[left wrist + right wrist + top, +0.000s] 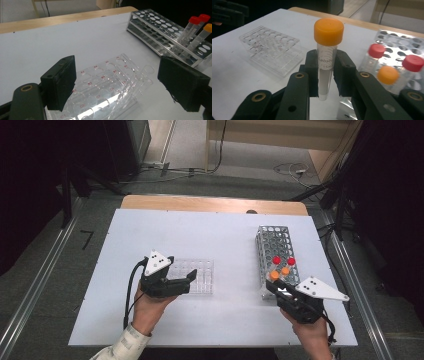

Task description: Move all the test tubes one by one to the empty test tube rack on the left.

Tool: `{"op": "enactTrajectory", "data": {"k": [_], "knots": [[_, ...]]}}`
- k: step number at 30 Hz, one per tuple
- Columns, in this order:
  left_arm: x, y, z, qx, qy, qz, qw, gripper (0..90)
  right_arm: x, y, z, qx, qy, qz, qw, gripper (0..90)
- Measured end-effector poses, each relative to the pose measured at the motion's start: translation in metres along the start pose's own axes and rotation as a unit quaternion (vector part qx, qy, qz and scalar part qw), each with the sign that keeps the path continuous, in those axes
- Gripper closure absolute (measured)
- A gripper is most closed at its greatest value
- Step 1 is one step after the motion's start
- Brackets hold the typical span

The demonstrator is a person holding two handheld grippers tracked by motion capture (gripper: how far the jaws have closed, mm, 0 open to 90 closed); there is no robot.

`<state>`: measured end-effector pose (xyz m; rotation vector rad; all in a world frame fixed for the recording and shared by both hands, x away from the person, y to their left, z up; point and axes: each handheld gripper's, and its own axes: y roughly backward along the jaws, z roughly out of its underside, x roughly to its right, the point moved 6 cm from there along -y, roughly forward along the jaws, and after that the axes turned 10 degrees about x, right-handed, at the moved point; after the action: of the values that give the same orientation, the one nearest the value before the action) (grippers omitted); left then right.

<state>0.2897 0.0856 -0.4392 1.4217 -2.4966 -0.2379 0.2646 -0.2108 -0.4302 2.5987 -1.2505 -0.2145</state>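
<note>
My right gripper (pixel 326 72) is shut on an upright clear tube with an orange cap (pixel 328 31). It holds the tube just off the near end of the metal tube rack (pixel 398 42). In the high view this right gripper (pixel 274 287) is at the rack's (pixel 272 240) front left corner, with the held tube's cap (pixel 274 275) above the jaws. Two red-capped tubes (pixel 276 260) and one orange-capped tube (pixel 285 270) stand in the rack. My left gripper (pixel 117 85) is open, its jaws astride the near end of a clear plastic well rack (pixel 105 82).
The clear well rack (pixel 200 275) lies left of centre on the white tabletop (pixel 215 235), the metal rack at the right. A wooden edge (pixel 210 204) runs along the far side. Cables trail on the floor beyond.
</note>
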Motion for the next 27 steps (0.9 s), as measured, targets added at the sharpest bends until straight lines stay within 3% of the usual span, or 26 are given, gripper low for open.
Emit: {"op": "enactTrajectory", "data": {"k": [10, 27], "knots": [[0.011, 0.002, -0.004, 0.006, -0.002, 0.015, 0.9999, 15.9, -0.026, -0.029, 0.009, -0.022, 0.012, -0.036, 0.9990, 71.9], [0.040, 0.004, -0.009, 0.009, -0.020, 0.057, 0.9981, 16.8, -0.061, -0.058, 0.009, -0.038, 0.034, -0.078, 0.9956, 71.9]]}}
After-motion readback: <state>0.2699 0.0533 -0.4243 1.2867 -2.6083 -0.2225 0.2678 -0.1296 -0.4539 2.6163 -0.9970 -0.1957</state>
